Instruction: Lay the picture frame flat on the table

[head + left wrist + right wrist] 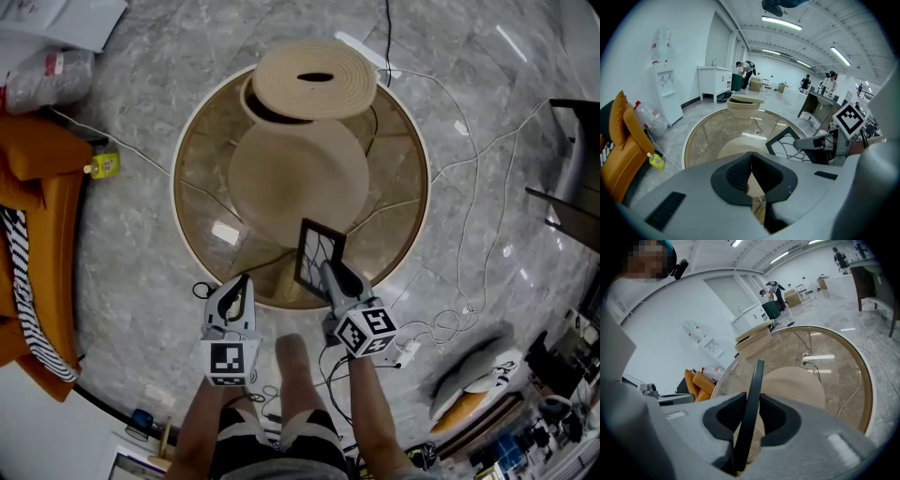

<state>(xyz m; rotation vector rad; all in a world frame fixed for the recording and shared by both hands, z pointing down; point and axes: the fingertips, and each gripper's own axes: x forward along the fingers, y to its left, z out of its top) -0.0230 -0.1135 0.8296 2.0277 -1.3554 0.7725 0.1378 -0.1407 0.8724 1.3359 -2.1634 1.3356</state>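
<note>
A black picture frame (319, 253) with a white pattern stands upright and slightly tilted near the front edge of the round glass table (183, 159). My right gripper (330, 272) is shut on its lower edge. In the right gripper view the frame (752, 399) shows edge-on between both pads of that gripper (749, 413). My left gripper (242, 281) hangs at the table's front rim, left of the frame and apart from it, shut with nothing in it. The left gripper view shows its jaws (750, 161) meeting, with the frame (787, 140) to the right.
A stack of round beige coiled mats (314, 80) sits at the table's far edge. A beige round base (295, 178) shows under the glass. An orange chair (37, 206) stands at the left, and white cables (469, 281) run over the floor at the right.
</note>
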